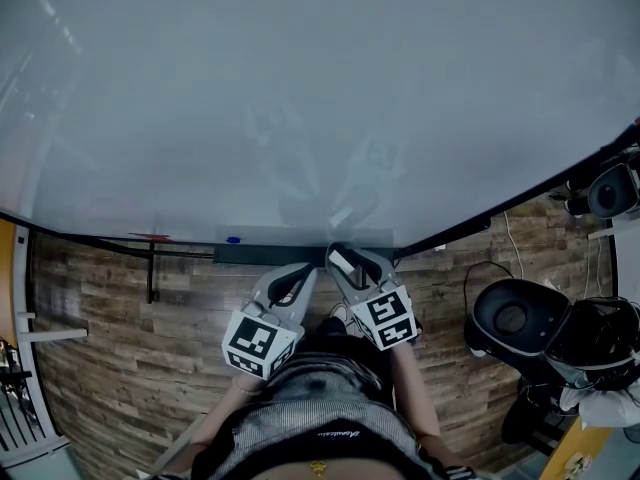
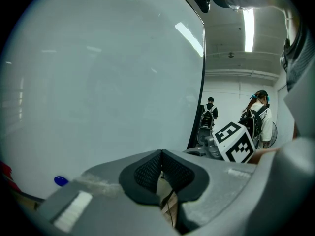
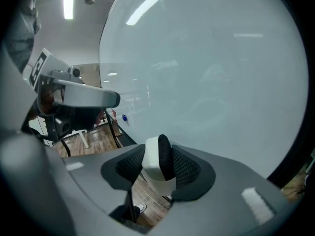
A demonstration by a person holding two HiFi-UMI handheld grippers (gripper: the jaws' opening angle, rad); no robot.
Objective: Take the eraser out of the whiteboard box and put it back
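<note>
Big blank whiteboard (image 1: 300,88) fills the background, wood-plank floor (image 1: 120,318) under it. Dark whiteboard box (image 1: 265,253) runs along the board's bottom edge. Only print to read: black-and-white square markers on each gripper's cube (image 1: 262,342).

Right gripper (image 1: 350,262) has its 2 pads pressed on the eraser (image 3: 152,161), jaws closed onto it. The eraser stands on edge, with its white back on the left-hand pad and its black felt on the other. Its long axis runs top to bottom in the right gripper view, and both ends poke past the pads. The head view puts it out of the box, over the box's right part. Can't tell if it touches the box.

Left gripper (image 2: 161,168) has its jaws together with nothing between them. It is held just beside the right one, with its tips near the box.

Left gripper view alone shows 2 people (image 2: 208,113) with backpacks past the board's edge. Head view alone shows a black chair (image 1: 515,318) at right. A blue magnet (image 2: 60,181) sits low on the board.
</note>
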